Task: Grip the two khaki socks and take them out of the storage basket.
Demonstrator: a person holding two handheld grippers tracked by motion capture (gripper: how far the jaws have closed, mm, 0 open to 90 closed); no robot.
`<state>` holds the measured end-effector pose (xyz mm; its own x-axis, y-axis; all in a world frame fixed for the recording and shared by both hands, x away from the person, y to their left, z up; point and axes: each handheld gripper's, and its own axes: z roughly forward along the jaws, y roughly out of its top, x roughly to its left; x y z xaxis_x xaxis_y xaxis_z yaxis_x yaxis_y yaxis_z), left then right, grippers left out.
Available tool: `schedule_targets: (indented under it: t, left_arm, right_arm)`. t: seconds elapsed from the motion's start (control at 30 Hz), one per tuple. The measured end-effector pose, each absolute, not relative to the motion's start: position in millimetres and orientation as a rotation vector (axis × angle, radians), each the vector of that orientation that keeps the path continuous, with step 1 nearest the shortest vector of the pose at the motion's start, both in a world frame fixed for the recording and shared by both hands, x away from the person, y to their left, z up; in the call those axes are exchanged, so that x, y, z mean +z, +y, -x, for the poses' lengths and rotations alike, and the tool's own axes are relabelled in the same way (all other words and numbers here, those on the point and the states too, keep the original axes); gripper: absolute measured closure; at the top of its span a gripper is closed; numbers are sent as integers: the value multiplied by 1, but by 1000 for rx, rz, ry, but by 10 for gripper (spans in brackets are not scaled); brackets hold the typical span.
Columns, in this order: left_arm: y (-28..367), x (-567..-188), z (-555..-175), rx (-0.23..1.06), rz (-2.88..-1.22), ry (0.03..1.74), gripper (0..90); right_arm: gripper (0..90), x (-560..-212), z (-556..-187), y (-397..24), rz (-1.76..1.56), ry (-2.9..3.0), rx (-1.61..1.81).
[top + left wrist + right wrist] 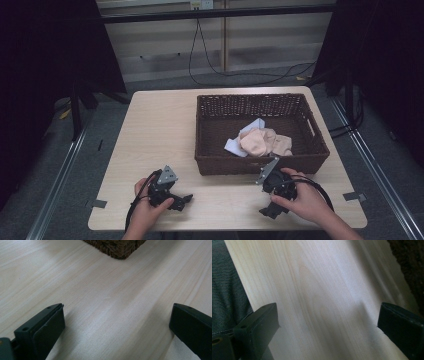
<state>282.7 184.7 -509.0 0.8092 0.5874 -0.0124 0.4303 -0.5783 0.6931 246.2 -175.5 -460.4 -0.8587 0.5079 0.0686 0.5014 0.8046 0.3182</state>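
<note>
My left gripper (pixel 186 199) jaws wide, empty | my right gripper (pixel 267 210) likewise | pale woodgrain table (pixel 160 130) | far right: dark woven rectangular basket (pixel 210 127), crumpled peach cloth (pixel 260 141) inside.

One wooden table (pixel 160 130), one wicker basket (pixel 210 125) holding two cloths: one peach (pixel 262 141), one white (pixel 235 146). Two hand-held grippers: left (pixel 186 200), right (pixel 267 210).
</note>
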Motion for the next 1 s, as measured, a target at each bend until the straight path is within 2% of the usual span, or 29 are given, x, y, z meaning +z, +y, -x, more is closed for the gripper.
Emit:
schedule_targets:
  t: [1.0]
  left_arm:
    - [185,-509,-283,285,-2273,744,0]
  right_arm:
    - [31,-351,-272,-177,-837,2990,488]
